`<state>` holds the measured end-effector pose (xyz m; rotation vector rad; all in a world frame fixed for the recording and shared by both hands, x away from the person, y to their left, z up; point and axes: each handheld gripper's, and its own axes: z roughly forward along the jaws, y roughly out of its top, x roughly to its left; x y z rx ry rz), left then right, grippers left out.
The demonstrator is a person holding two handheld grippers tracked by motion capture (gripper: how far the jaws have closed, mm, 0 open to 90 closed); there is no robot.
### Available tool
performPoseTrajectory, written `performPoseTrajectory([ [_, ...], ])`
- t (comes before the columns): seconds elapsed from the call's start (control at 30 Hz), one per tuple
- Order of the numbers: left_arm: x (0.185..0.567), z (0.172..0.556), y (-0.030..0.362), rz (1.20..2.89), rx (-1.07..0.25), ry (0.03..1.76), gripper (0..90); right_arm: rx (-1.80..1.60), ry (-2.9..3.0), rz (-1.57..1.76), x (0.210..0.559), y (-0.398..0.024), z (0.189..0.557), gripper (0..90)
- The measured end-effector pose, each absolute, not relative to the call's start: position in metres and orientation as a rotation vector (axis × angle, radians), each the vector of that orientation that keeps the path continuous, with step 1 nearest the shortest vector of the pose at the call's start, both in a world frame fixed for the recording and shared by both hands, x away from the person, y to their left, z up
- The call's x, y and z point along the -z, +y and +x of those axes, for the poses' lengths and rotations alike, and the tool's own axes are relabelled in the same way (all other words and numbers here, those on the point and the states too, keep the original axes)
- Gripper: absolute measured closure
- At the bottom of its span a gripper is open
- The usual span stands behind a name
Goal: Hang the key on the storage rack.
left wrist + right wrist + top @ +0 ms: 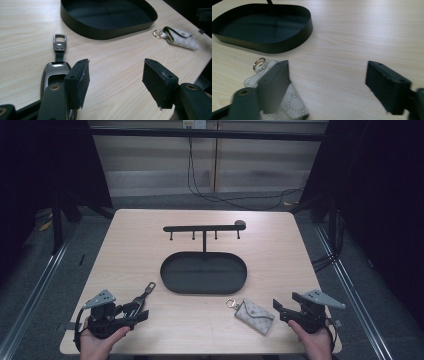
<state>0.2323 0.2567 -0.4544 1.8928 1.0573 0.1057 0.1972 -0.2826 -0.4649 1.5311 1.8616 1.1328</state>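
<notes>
The left gripper [131, 312] rests at the near left corner of the table [135, 225], held from below by the left hand [102, 340]. Its jaws stand apart with bare table between them and hold nothing. The key fob [53, 75], a dark metallic case with a strap and a square buckle at its far end, lies flat on the table just outside the left jaw, partly hidden behind it in the left gripper view; whether the jaw touches it cannot be told. The right gripper [284, 309] rests at the near right corner, held by the right hand [315, 340]. Its jaws are wide apart and hold nothing. The pouch [256, 316], a pale patterned key case with a metal ring [259, 62] at one end, lies flat just to the left of the right gripper; in the right gripper view the left jaw stands in front of it. The oval tray [170, 282] sits at the table centre, beyond both items, with a post carrying a hook bar [200, 228] at its far side.
</notes>
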Motion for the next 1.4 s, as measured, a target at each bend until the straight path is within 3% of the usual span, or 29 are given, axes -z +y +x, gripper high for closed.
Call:
performPoseTrajectory([
  [0.27,0.454,0.234,0.261,1.894,-0.101,1.06,39.3,-1.156,1.884,1.56,0.462,-0.286,0.197,16.1],
  [0.37,0.452,0.235,0.262,1.897,-0.083,1.051,44.1,-1.159,1.904,1.557,0.462,-0.286,0.196,16.9],
  [0.43,0.452,0.235,0.262,1.884,-0.07,1.055,52.4,-1.156,1.915,1.553,0.462,-0.286,0.196,16.9],
  [0.9,0.442,0.244,0.25,2.023,-0.105,1.085,48.9,-1.155,1.933,1.548,0.462,-0.285,0.197,17.4],
  [1.4,0.427,0.268,0.249,2.107,-0.142,1.128,55.5,-1.15,1.94,1.545,0.462,-0.284,0.195,19.6],
])
